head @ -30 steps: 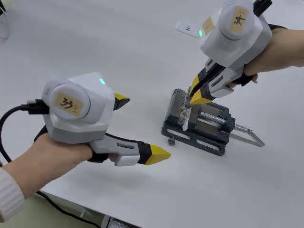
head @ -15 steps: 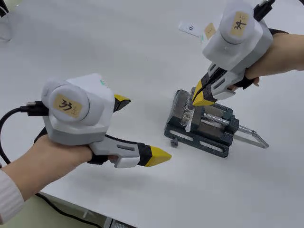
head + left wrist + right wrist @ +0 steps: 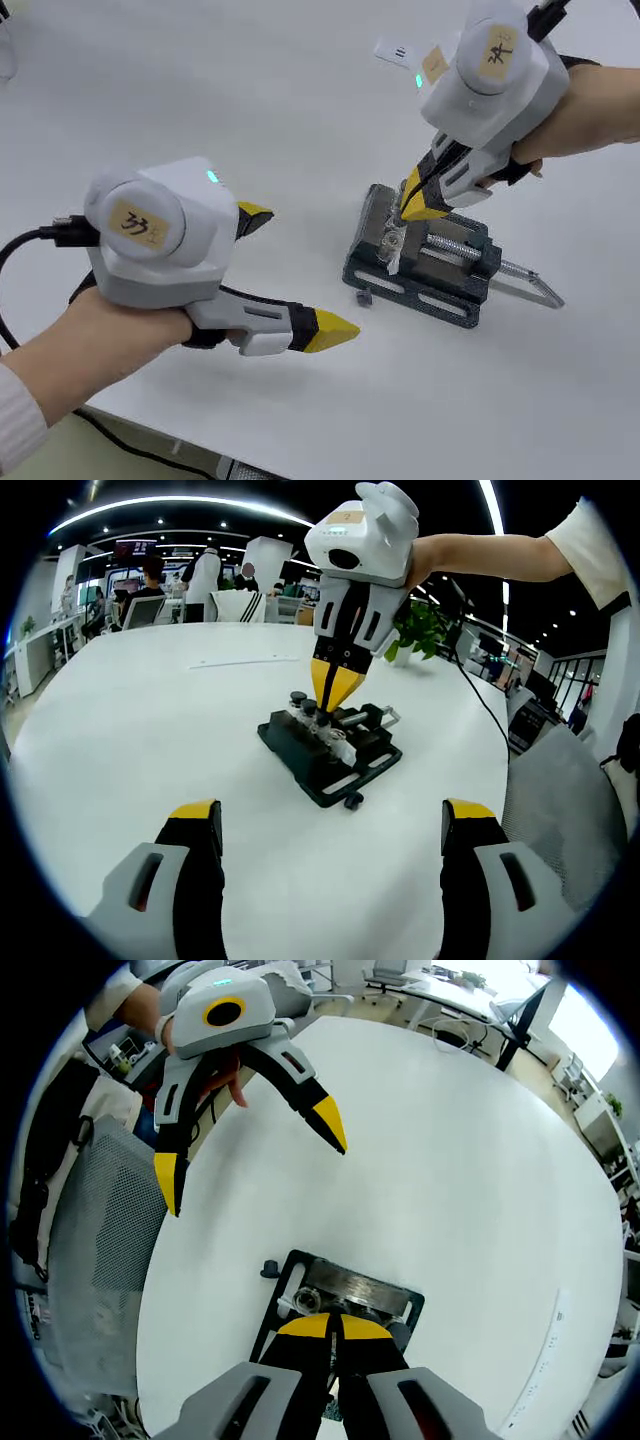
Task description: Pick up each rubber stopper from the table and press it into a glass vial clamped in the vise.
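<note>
A black vise [image 3: 452,283] [image 3: 322,763] [image 3: 296,1271] stands on the white table and clamps glass vials [image 3: 391,243] [image 3: 300,708]. My right gripper [image 3: 415,211] [image 3: 330,702] [image 3: 335,1328] points down at the vise with its jaws shut. Its yellow tips sit on the dark top of a vial, and I cannot see whether anything is pinched between them. One small dark rubber stopper [image 3: 362,297] [image 3: 350,801] [image 3: 268,1269] lies on the table against the vise's near edge. My left gripper [image 3: 295,270] [image 3: 330,820] [image 3: 255,1155] hovers open and holds nothing, well to the left of the vise.
The vise's crank handle [image 3: 528,283] sticks out to the right. A white strip [image 3: 397,53] lies at the far side of the table. A black cable [image 3: 20,250] trails from my left gripper, near the table's front edge [image 3: 150,425].
The right gripper has stayed over the vise with its tips at the vial, shifting only slightly. The left gripper has held its place, still open.
</note>
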Demonstrator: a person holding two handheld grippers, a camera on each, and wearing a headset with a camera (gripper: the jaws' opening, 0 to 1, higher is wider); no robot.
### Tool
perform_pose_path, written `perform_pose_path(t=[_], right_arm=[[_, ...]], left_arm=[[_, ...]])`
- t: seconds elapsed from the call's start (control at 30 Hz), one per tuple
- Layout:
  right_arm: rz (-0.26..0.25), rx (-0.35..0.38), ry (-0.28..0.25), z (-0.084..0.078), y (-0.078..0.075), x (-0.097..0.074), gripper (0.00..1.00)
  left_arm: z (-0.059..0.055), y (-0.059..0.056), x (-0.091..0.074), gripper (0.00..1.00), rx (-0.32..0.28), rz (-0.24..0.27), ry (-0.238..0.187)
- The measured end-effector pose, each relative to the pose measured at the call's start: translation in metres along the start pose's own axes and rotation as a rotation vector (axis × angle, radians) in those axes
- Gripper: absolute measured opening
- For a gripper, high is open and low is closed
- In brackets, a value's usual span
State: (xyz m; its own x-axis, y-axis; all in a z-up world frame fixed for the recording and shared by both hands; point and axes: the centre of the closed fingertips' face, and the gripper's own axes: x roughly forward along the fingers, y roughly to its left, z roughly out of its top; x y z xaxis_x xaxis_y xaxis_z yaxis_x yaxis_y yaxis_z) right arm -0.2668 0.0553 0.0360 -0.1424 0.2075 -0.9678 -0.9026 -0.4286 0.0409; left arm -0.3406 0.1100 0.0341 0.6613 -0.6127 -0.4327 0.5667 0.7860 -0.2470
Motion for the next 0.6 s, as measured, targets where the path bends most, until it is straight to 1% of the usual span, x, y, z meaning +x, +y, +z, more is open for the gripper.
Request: perform_pose_path(t=[0.07,0.1,0.17,0.2,0.33,0.43,0.5,0.57,0.6], right_arm=[[0.000,0.003,0.000,-0.0001,0.0003,0.0000,0.00],[0.005,-0.017,0.006,-0.0004,0.0008,0.0000,0.00],[0.006,0.000,0.010,-0.0002,-0.0002,0.0006,0.00],[0.011,-0.013,0.017,-0.0009,0.0006,0.0000,0.00],[0.013,0.007,0.010,-0.0008,-0.0006,0.0002,0.00],[0.023,0.008,0.009,-0.0005,-0.0005,0.0009,0.00],[0.030,0.015,0.016,0.0009,-0.0040,0.0020,0.00],[0.026,-0.015,0.040,-0.0013,0.0004,0.0013,0.00],[0.023,-0.008,0.049,-0.0019,-0.0011,0.0025,0.00]], left_arm=[[0.0000,-0.0006,0.0008,0.89,-0.002,-0.001,0.000],[-0.0003,-0.0007,0.0011,0.89,-0.005,-0.003,0.000],[-0.0007,-0.0004,0.0015,0.89,-0.006,-0.003,0.000],[-0.0005,-0.0002,0.0022,0.89,-0.010,-0.003,-0.002],[0.0001,0.0011,0.0039,0.89,-0.013,-0.005,-0.004],[0.0001,0.0035,0.0054,0.89,-0.014,-0.005,-0.002],[0.0008,0.0046,0.0059,0.89,-0.016,-0.004,-0.004],[0.0007,0.0060,0.0065,0.89,-0.020,-0.001,-0.006],[0.0002,0.0065,0.0069,0.89,-0.023,-0.001,-0.006]])
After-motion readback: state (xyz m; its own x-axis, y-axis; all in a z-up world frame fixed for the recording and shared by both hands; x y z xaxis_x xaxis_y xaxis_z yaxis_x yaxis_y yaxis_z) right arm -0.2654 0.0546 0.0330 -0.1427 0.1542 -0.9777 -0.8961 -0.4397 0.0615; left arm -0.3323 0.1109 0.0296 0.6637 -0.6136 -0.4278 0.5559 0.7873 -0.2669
